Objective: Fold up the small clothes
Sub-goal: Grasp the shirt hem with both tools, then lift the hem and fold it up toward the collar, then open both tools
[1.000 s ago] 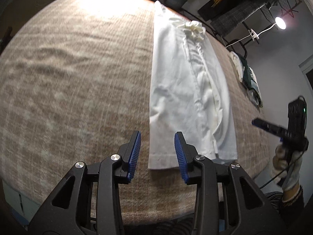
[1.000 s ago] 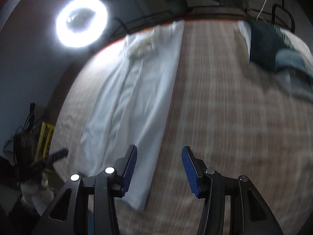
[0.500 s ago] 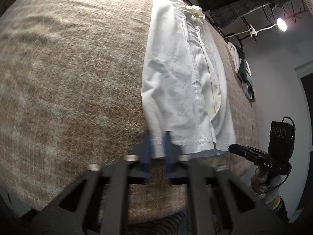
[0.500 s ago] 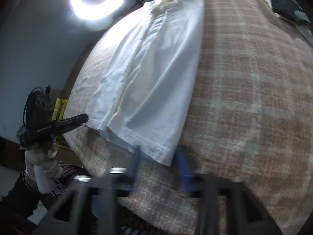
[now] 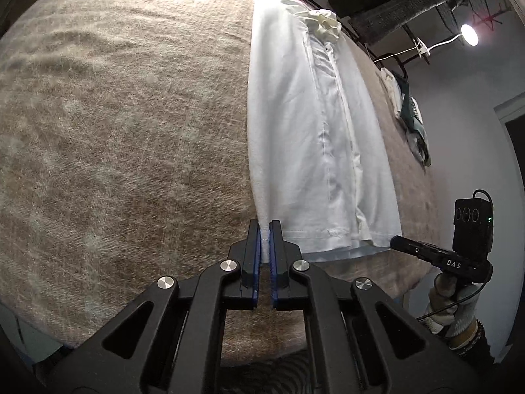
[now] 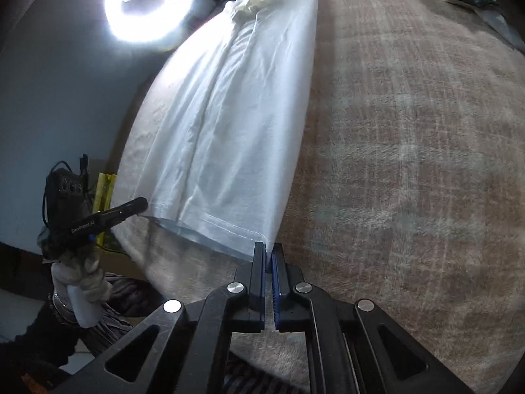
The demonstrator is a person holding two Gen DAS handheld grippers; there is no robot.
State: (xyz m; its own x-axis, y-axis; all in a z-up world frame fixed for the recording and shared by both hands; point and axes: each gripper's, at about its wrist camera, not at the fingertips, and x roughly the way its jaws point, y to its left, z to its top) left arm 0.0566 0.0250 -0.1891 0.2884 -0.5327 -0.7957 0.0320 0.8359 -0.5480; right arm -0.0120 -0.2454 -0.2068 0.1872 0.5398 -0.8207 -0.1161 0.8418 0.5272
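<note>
The white garment (image 5: 305, 138) lies folded into a long narrow strip on the tan blanket (image 5: 124, 138), running from the far edge to the near edge. The left gripper (image 5: 265, 229) is clamped on the hem's left corner at the near edge, white cloth pinched between its blue pads. The right gripper (image 6: 268, 251) is clamped on the hem's other corner, fabric caught between its tips. Both sets of jaws have just closed onto the cloth. Each gloved hand (image 6: 80, 275) grips its tool's handle beyond the blanket's near edge
</note>
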